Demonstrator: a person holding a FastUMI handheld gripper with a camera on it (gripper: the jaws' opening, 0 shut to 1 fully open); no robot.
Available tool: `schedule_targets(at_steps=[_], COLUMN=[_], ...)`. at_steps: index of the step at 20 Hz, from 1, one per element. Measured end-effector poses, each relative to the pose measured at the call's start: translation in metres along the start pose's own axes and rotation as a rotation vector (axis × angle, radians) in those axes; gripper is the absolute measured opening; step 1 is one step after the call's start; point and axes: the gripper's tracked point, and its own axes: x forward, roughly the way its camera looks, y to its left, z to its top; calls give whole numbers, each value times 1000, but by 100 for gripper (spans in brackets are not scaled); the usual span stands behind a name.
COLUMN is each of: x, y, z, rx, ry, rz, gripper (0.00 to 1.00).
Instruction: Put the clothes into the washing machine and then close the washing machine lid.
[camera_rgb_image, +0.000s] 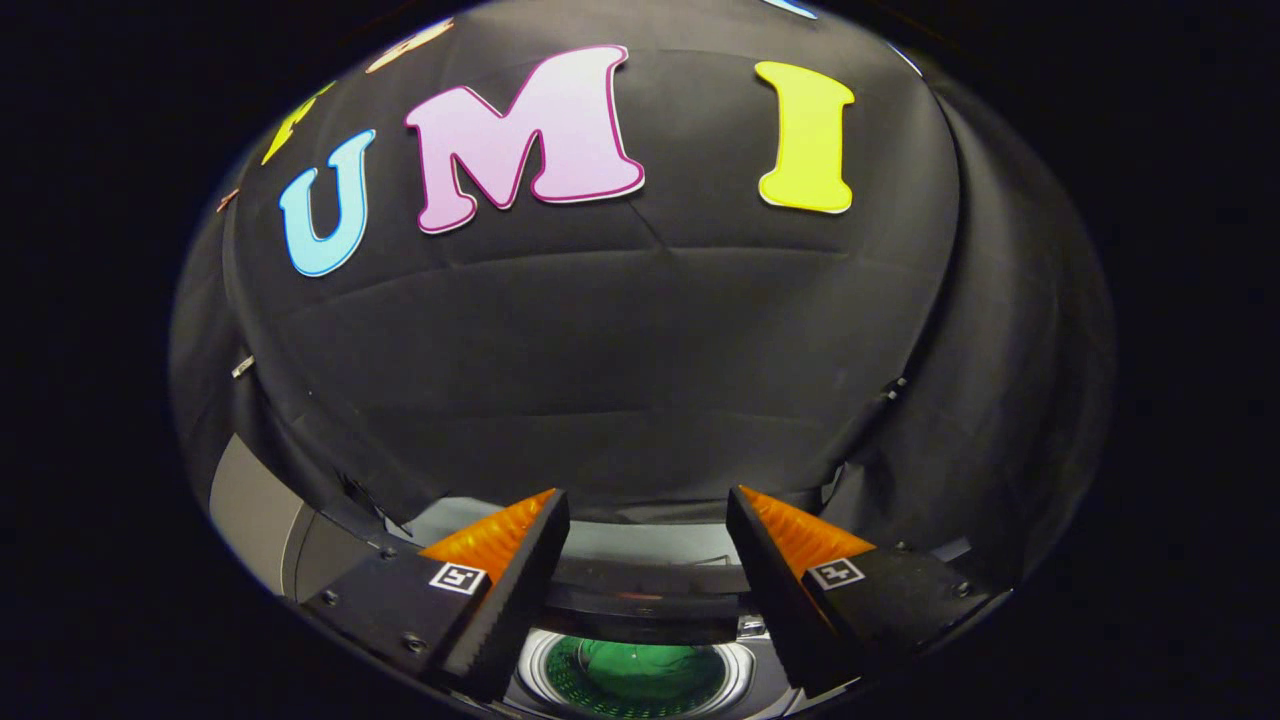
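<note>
My gripper (648, 505) is open, its two fingers spread wide with nothing between them. Below and between the fingers I look down on the top of the washing machine (640, 590), a pale body with a dark band across it. Its round drum opening (636, 675) shows under the fingers, ringed in white. Something green (640, 668) lies inside the drum; I cannot tell if it is cloth or a tint of the tub. The machine's lid is not clear to me from here.
The booth's black cloth wall (640, 360) hangs straight ahead beyond the fingers and wraps round to the right. A grey panel (255, 515) stands at the lower left beside the machine.
</note>
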Motion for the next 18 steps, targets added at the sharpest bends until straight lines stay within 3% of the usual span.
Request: schedule_targets(at_steps=[9,18], x=[-5,-25], y=[5,6], z=[3,-21], rx=[-17,-3], ry=[-73,21], rz=[53,29], gripper=[100,100])
